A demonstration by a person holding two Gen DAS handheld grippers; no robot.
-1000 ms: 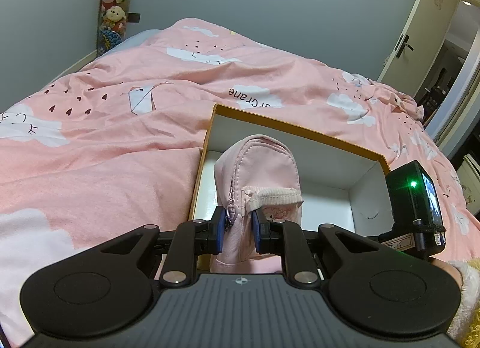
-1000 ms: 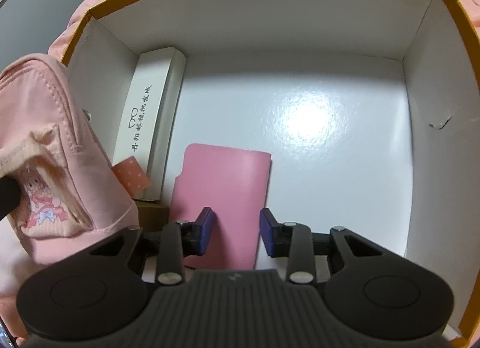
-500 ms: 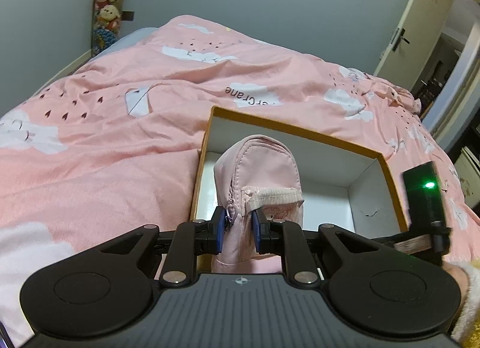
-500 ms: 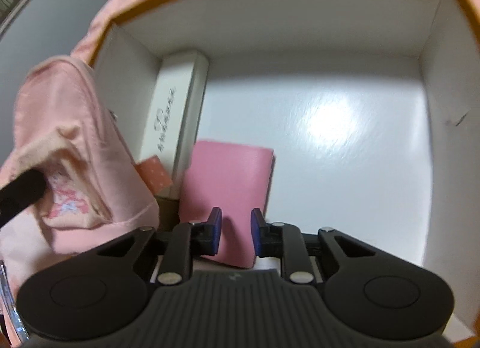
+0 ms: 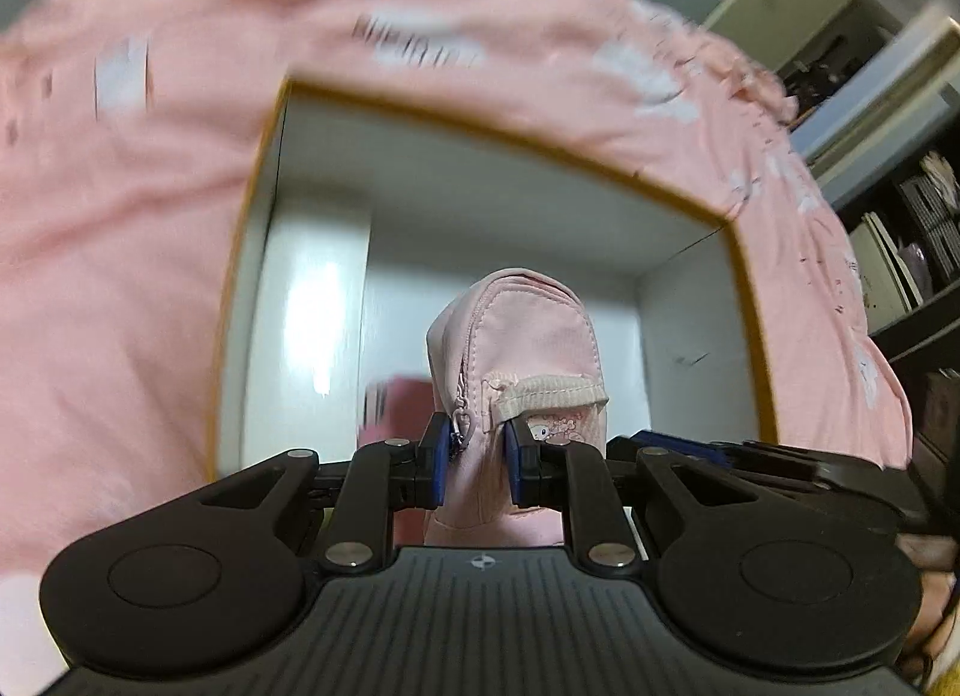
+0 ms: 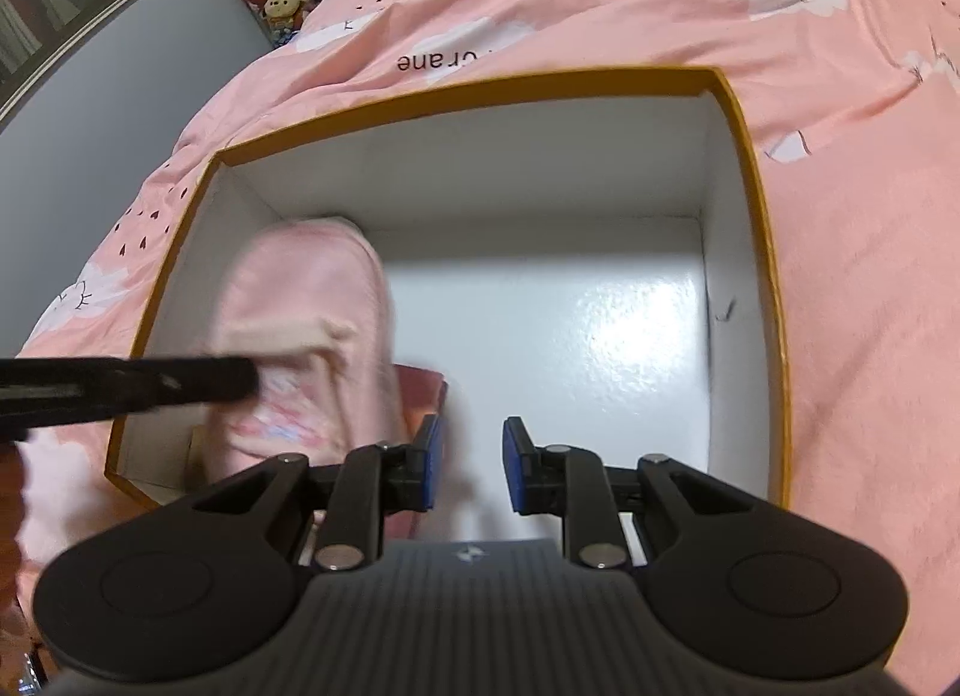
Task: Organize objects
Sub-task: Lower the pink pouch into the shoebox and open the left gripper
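Lowering the pink pouch point(image 5: 516, 336), pinched in the left gripper point(image 5: 477, 450), into the orange-rimmed box point(image 6: 744, 168): set it beside the pink card point(image 6: 423, 396); the empty right gripper point(image 6: 471, 465) stands slightly apart.

**Right half of the box open, left side crowded**

Inside the box point(image 6: 747, 168), the white floor toward the right wall and far wall lies bare. A pink pouch point(image 6: 312, 300) fills the space by the left wall, with a pink card point(image 6: 427, 396) just beside it near the front edge.
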